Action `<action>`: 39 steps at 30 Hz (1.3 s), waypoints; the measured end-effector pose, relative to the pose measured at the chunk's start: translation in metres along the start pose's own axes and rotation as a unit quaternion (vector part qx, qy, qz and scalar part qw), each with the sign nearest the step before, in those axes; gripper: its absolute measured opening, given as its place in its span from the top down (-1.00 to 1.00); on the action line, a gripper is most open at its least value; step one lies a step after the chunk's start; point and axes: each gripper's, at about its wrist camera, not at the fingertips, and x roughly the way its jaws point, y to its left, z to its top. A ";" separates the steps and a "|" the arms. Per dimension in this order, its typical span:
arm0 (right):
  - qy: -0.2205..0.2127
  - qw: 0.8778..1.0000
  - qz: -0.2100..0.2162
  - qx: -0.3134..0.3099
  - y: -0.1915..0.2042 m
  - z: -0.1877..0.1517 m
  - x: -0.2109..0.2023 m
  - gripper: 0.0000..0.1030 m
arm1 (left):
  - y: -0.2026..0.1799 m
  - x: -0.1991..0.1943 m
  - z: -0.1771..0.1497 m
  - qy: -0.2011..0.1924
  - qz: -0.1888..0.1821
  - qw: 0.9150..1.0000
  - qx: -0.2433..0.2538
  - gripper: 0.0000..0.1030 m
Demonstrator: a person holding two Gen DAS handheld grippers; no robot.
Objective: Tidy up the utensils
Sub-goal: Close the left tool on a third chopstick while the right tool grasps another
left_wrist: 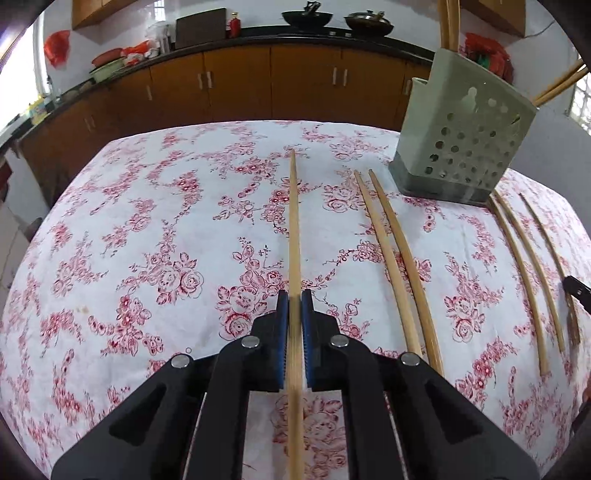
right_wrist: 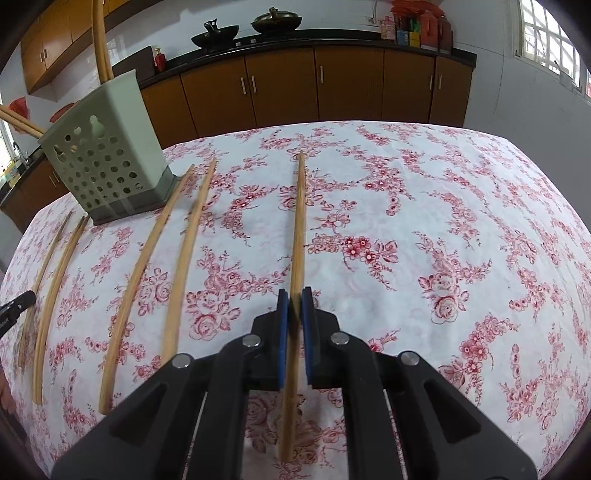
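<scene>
My left gripper (left_wrist: 294, 295) is shut on a wooden chopstick (left_wrist: 294, 221) that points straight ahead over the table. My right gripper (right_wrist: 294, 293) is shut on another wooden chopstick (right_wrist: 298, 229), also pointing ahead. A pale green perforated utensil holder (left_wrist: 465, 136) stands at the right in the left wrist view, with chopsticks (left_wrist: 448, 22) sticking out of it; it is at the left in the right wrist view (right_wrist: 107, 162). Loose chopsticks lie on the cloth: two (left_wrist: 395, 258) right of my left gripper, more (left_wrist: 528, 273) further right, several (right_wrist: 155, 258) left of my right gripper.
The table has a white cloth with red roses (left_wrist: 166, 221). Brown kitchen cabinets (left_wrist: 258, 85) with a dark counter and woks (right_wrist: 273, 20) run behind it. The tip of the other gripper shows at the right edge (left_wrist: 576, 288) and at the left edge (right_wrist: 18, 302).
</scene>
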 end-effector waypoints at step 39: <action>0.002 1.000 0.011 0.003 -0.005 -0.016 -0.012 0.80 | -0.005 -0.015 -0.019 0.002 0.005 1.000 0.022 0.81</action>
